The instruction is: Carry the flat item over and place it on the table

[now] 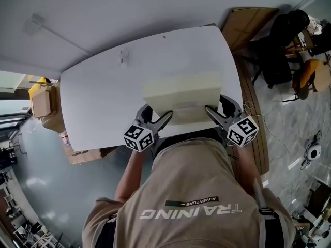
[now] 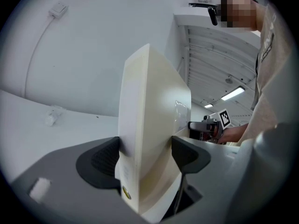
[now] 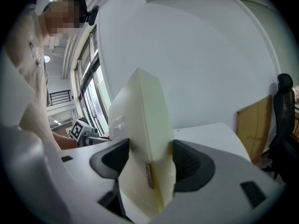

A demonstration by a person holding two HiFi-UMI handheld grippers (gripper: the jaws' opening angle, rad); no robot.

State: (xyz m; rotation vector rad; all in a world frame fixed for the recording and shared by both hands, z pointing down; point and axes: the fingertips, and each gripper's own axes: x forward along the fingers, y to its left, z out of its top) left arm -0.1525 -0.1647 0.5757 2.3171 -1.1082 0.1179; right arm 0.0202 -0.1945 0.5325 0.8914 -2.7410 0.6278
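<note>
A cream flat item (image 1: 181,98) is held at its near edge by both tongs: the left tongs (image 1: 164,119) at its near left corner, the right tongs (image 1: 211,111) at its near right corner. In the left gripper view the dark jaws are seen pressed against both faces of the slab, and the right gripper view shows its jaws clamped on the slab likewise. The item is seen over the near part of the white table (image 1: 98,92), close to the person's body — whether it touches the tabletop cannot be told. A small white object (image 1: 123,56) lies farther back on the table, well apart from the item. Cardboard boxes (image 1: 44,105) are stacked beside the table's left end.
</note>
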